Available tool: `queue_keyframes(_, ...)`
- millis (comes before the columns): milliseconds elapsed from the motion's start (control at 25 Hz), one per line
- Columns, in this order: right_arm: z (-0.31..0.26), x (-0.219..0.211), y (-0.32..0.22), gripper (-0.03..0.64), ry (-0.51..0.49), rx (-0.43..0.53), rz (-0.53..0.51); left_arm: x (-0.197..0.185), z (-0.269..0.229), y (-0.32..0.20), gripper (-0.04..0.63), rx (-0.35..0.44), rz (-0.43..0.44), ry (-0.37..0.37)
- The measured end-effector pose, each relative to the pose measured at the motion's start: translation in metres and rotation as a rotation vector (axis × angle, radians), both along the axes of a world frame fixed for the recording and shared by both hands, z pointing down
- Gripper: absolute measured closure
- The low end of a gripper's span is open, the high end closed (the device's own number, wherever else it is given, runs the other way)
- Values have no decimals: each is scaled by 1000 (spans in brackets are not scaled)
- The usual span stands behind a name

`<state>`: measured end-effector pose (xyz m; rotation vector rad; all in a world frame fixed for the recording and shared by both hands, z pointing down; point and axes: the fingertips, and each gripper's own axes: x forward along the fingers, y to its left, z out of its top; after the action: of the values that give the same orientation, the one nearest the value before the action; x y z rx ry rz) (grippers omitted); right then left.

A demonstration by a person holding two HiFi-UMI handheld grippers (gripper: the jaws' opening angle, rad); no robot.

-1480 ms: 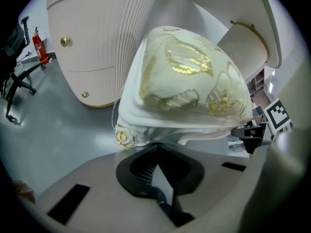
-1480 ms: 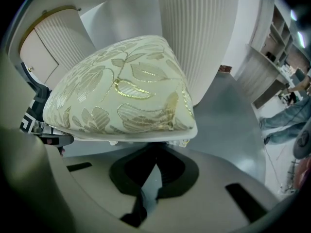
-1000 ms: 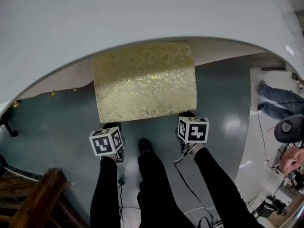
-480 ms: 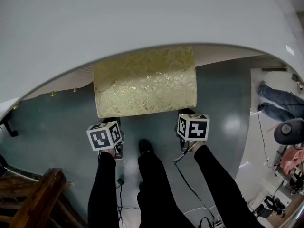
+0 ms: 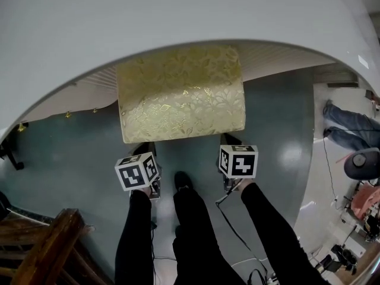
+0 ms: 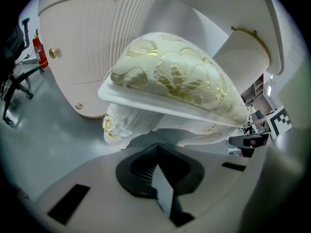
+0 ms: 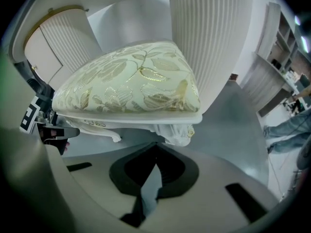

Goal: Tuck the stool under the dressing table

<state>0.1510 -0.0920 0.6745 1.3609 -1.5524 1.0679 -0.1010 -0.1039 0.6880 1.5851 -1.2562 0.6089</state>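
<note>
The stool (image 5: 181, 94), with a gold floral cushion and white carved legs, stands on the grey floor with its far edge beneath the curved white dressing table (image 5: 178, 16). My left gripper (image 5: 144, 151) is at the stool's near left corner and my right gripper (image 5: 230, 141) is at its near right corner. In the left gripper view the jaws of the left gripper (image 6: 156, 145) are shut with nothing between them, right below the stool (image 6: 175, 76) frame and beside a leg. The right gripper (image 7: 156, 144) is shut too, close under the stool (image 7: 131, 86) corner leg.
Ribbed white table pedestals (image 6: 92, 47) (image 7: 209, 47) flank the stool on both sides. My legs (image 5: 196, 230) stand behind the grippers, with cables (image 5: 237, 236) on the floor. A wooden chair (image 5: 53, 248) is at lower left. A seated person's legs (image 5: 347, 126) show at right.
The stool has slid a little further in under the dressing table, and both grippers have followed its near corners. Both stay shut.
</note>
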Motion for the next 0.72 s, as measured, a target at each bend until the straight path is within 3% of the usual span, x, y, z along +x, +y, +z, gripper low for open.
queue_keyframes(360, -12, -10, 28, 612, -41, 42, -21, -3, -18, 33, 588, 30, 10, -18)
queue_keyframes(720, -46, -6, 34, 613, -35, 185, -28, -9, -61, 44, 588, 197, 8, -50)
